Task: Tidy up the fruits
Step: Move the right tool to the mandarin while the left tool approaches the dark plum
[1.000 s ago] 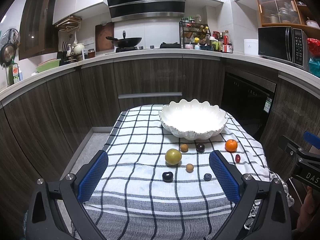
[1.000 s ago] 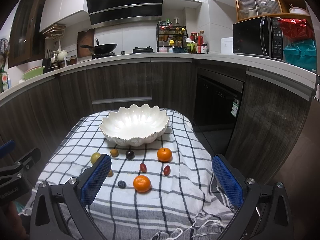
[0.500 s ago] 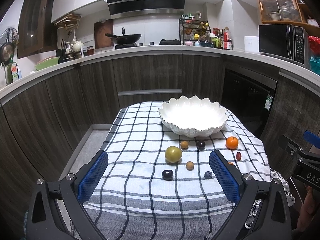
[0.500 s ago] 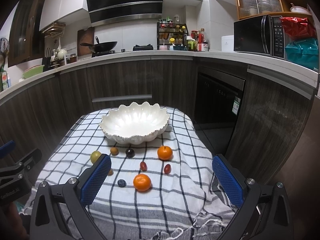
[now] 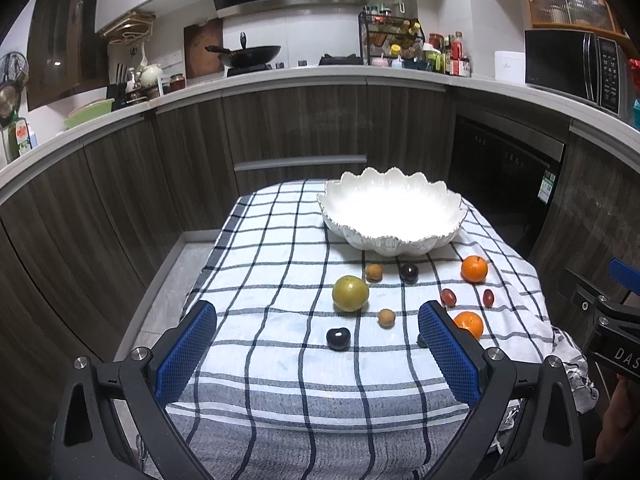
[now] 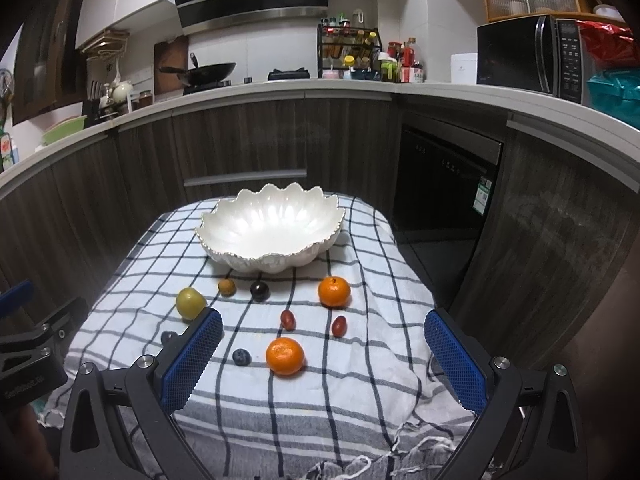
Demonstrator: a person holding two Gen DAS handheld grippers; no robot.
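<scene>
Fruits are lying on the checked cloth (image 5: 280,264) in front of the white bowl (image 6: 270,226), and none are sitting in the bowl yet. So the job is looking like it is only starting.

There are 2 oranges: the near orange (image 6: 285,356) and the far orange (image 6: 334,291). A green round fruit (image 5: 350,293) is resting to the left. 2 small brown fruits, 2 red grapes (image 6: 288,319), a dark plum (image 6: 259,290), a black fruit (image 5: 338,339) and a blueberry (image 6: 241,357) are spread between them.

The left gripper (image 5: 318,350) is hovering with its blue pads wide apart, holding nothing. The right gripper (image 6: 322,358) is also spread wide and holding nothing, with the near orange lying between its pads.

All 10 fruits are waiting to go in.
</scene>
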